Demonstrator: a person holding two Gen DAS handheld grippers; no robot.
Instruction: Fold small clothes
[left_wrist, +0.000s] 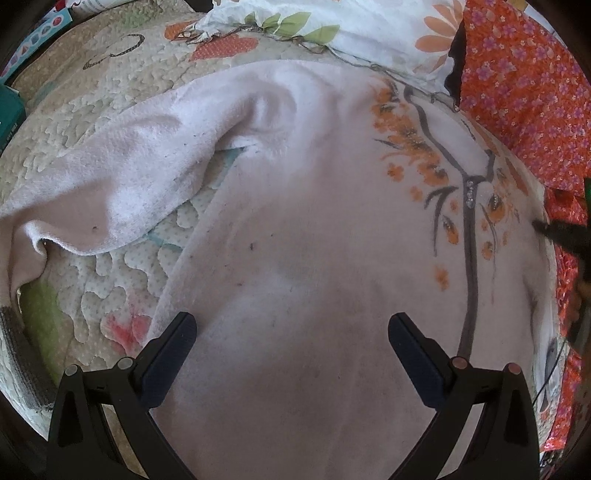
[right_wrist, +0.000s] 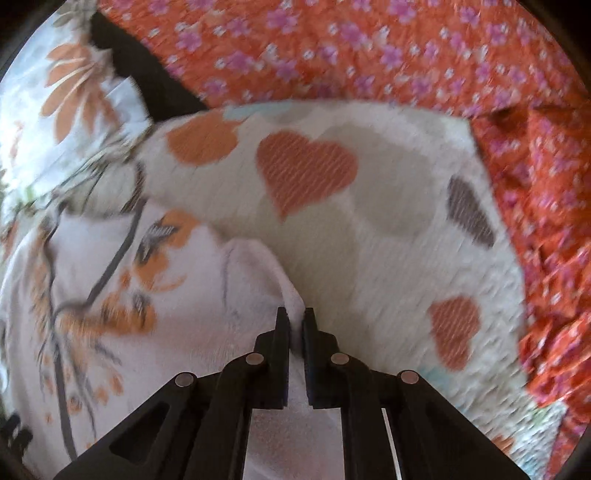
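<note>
A: The right wrist view is smeared with motion blur; the orange flowered cloth (right_wrist: 388, 48) and the heart-print quilt (right_wrist: 332, 192) lose their fine detail.

B: And the pale garment (right_wrist: 122, 295)?

A: Its near hem runs out of frame under the right gripper (right_wrist: 296, 321), so I can't tell how much fabric is pinched.

B: In the left wrist view?

A: A dark shape (left_wrist: 565, 236) at the right edge is cut off, and the teal box (left_wrist: 9, 114) on the far left too.

Open left tool (left_wrist: 291, 328) above pale floral garment (left_wrist: 295, 229) on quilt (left_wrist: 74, 122)
</note>
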